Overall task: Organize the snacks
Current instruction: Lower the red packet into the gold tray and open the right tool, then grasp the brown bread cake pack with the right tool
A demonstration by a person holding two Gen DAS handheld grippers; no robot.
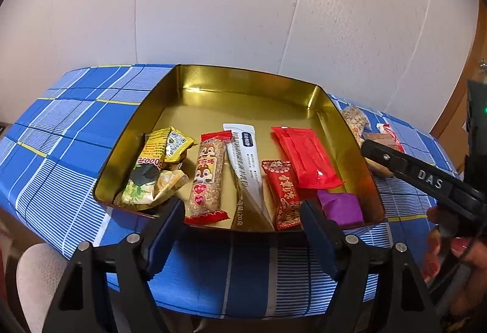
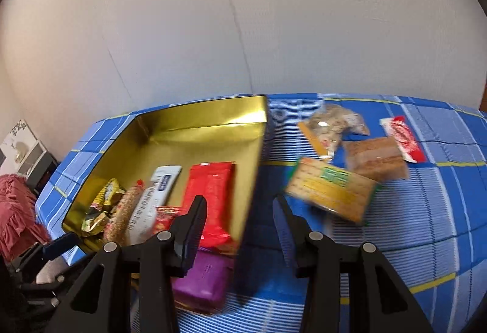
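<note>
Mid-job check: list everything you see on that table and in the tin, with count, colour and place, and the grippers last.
Tin: 1, gold inside, on the checked cloth.
Yellow-wrapped snacks: a small pile, count unclear, tin's left end.
Squirrel-print bar: 1, red ends, in tin.
White sachet: 1, in tin, middle.
Small red packet: 1, in tin.
Large red packet: 1, in tin, right side.
Purple packet: 1, tin's near right corner.
Cracker pack: 1, yellow-green, on cloth right of tin.
Brown pack: 1, on cloth.
Clear bag: 1, on cloth.
Red-white packet: 1, on cloth.
Tablecloth: 1, blue checked.
Left gripper: open, empty, at tin's near edge.
Right gripper: open, empty, over tin's right wall.
</note>
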